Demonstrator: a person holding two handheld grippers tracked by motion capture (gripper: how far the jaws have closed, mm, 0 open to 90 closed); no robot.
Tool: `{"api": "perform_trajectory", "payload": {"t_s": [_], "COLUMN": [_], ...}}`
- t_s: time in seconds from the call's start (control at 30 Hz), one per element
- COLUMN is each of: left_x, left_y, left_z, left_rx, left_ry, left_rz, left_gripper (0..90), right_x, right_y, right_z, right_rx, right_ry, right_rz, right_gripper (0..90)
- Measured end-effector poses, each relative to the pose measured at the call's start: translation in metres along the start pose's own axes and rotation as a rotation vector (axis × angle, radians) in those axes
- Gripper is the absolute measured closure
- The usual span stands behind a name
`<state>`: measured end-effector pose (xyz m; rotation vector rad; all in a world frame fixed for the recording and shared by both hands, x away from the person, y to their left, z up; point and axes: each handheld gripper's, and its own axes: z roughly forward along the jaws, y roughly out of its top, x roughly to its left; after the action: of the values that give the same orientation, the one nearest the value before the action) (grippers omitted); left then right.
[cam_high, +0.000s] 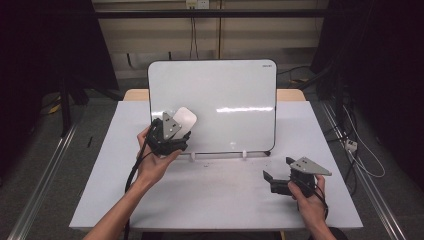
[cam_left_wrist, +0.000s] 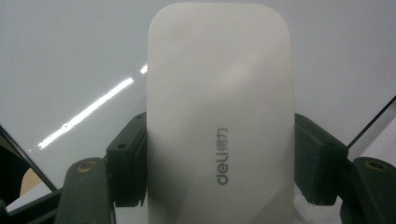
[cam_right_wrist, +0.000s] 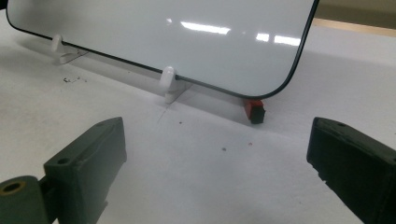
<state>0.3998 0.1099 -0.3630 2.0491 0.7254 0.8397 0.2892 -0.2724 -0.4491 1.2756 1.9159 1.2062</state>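
At the left of the high view, the left hand-held gripper (cam_high: 176, 131) is raised against the lower left part of the whiteboard (cam_high: 220, 95), pinching a white eraser (cam_high: 183, 119) between its jaws. In the left gripper view the black pads press on both long sides of the eraser (cam_left_wrist: 219, 116), whose flat back bears the grey brand "deli" followed by two small characters (too small to read surely), printed lengthwise. The whiteboard stands tilted on small white clips (cam_right_wrist: 166, 79) on the white counter (cam_high: 220, 195), with small writing in its top right corner too tiny to read. Near its lower right corner lies a small red and black piece (cam_right_wrist: 254, 110). Further right, the right hand-held gripper (cam_high: 272, 181) sits low over the counter, jaws spread wide with nothing between them.
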Motion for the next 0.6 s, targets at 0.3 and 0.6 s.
{"api": "perform_trajectory", "payload": {"t_s": [0.3,0.6], "left_x": [0.021,0.031], "left_y": [-0.003,-0.018], "left_z": [-0.017,-0.022], "left_rx": [-0.023,0.027], "left_ry": [0.039,0.072], "left_rz": [-0.065,-0.068], "left_gripper": [31.2,31.2], "right_x": [0.000,0.001], "right_y": [0.000,0.001], "right_z": [0.000,0.002], "right_rx": [-0.003,-0.001], "right_ry": [0.000,-0.006], "right_rz": [-0.004,-0.001], "right_gripper": [4.5,4.5]}}
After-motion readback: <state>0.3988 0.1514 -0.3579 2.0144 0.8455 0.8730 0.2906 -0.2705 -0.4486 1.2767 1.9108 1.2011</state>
